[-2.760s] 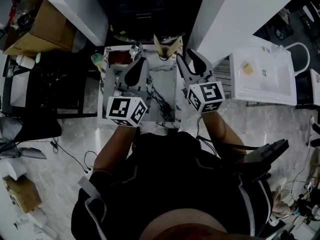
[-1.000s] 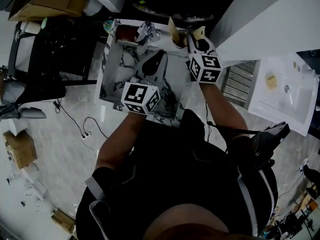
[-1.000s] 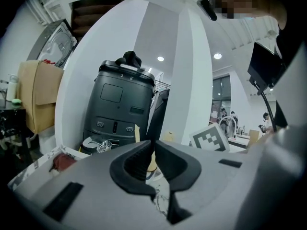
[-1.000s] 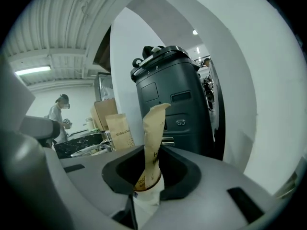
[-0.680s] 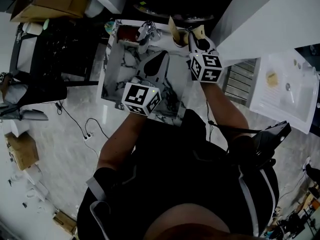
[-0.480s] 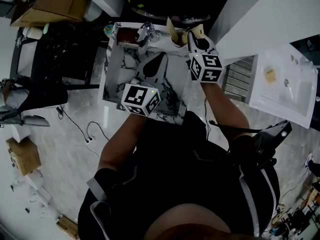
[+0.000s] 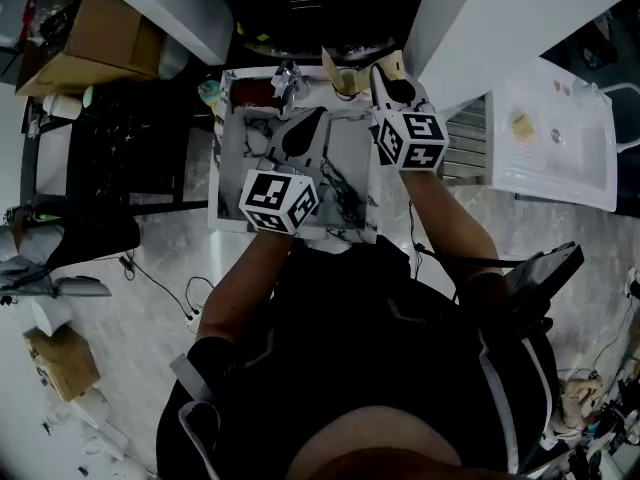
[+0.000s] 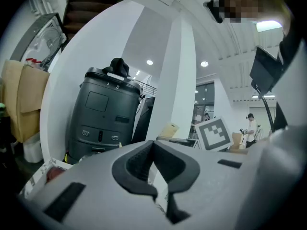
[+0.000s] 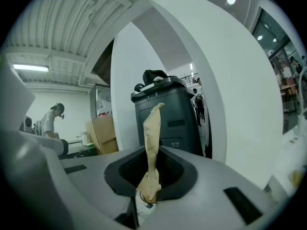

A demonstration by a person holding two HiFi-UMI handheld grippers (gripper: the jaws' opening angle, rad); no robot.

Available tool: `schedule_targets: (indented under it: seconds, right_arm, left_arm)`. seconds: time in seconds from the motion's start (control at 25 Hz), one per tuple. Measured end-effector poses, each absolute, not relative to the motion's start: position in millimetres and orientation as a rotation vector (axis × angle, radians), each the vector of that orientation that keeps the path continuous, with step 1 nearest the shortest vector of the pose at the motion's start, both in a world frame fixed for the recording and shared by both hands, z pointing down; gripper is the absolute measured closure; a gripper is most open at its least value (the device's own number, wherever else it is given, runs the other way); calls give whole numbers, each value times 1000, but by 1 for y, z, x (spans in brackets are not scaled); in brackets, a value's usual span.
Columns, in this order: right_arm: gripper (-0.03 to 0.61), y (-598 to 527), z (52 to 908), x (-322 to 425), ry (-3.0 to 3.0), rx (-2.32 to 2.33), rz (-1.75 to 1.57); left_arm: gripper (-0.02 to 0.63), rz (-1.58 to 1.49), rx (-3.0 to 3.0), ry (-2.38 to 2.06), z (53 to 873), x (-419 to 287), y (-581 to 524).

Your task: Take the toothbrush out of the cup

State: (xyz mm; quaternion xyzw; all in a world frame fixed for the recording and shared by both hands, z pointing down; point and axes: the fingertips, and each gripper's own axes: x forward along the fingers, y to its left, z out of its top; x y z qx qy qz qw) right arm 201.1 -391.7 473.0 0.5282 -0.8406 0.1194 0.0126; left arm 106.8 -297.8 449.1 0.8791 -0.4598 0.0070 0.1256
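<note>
In the right gripper view a toothbrush (image 9: pixel 152 143) in a tan paper wrapper stands upright between the jaws. My right gripper (image 9: pixel 148 195) has just been closing and is shut on its lower part. The head view shows this gripper (image 7: pixel 385 80) at the far edge of the marble table (image 7: pixel 240 188), with the wrapper's tan end (image 7: pixel 396 64) past its tips. A second tan wrapped piece (image 7: pixel 332 68) leans to the left there. The cup is too dark to make out. My left gripper (image 7: pixel 313 120) hovers over the table's middle, shut and with nothing in it (image 8: pixel 156 195).
A chrome tap-like fitting (image 7: pixel 288 76), a red item (image 7: pixel 250 90) and a green item (image 7: pixel 208 90) sit along the table's far edge. A dark grey bin (image 8: pixel 103 114) stands behind. Cardboard boxes (image 7: pixel 70 48) lie to the left. A white sink unit (image 7: pixel 555 138) is at the right.
Both grippers have risen toward the head camera, the right one more. The right gripper stays at the tan wrapped pieces at the table's far edge.
</note>
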Motion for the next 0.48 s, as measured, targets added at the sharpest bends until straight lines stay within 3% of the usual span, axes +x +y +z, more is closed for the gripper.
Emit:
schedule_targets:
  seconds: [0.48]
  right_arm:
    - [529, -344, 413, 197, -2590, 1754, 291]
  left_arm:
    - [607, 19, 2648, -1246, 416, 91, -290]
